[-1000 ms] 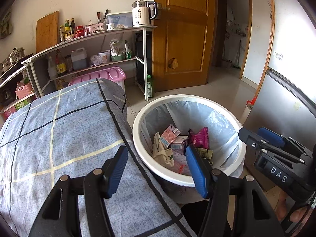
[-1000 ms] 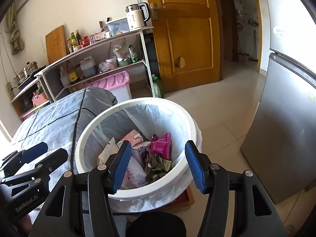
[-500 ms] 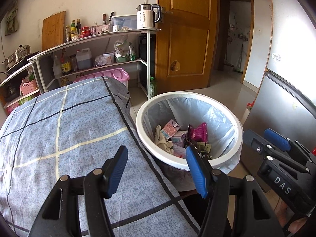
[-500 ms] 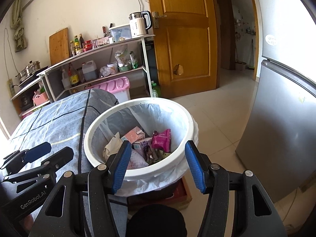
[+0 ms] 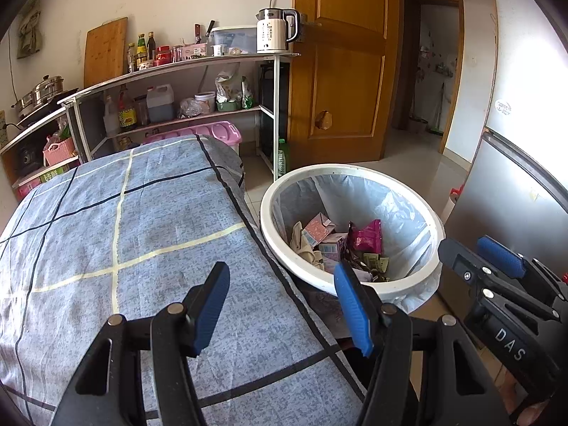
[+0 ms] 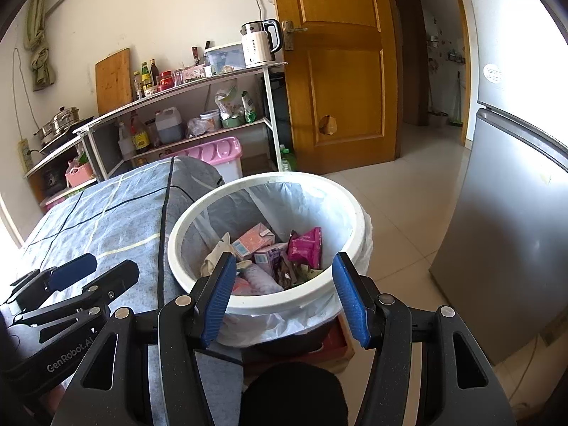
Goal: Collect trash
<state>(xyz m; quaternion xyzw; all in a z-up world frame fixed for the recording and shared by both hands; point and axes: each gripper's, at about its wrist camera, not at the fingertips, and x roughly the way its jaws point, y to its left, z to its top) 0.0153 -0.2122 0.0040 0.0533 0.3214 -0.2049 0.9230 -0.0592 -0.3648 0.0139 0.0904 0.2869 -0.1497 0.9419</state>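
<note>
My left tongs (image 5: pixel 282 305) read "GenRobot.AI", right tongs (image 6: pixel 284 298) "DAS"; both gape apart, empty. Bin (image 6: pixel 198 213) sits mid-frame w/ pink packets.

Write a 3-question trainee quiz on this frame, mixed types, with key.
1. True or false: the left claw grips a wrapper.
2. Multiple choice: the magenta wrapper lies A) on the blue tablecloth B) in the white bin C) on the floor.
3. Fill in: the bin holds a clear plastic ____.

Key: 1 false, both the left and right claw are open and empty. 2 B. 3 liner.
</note>
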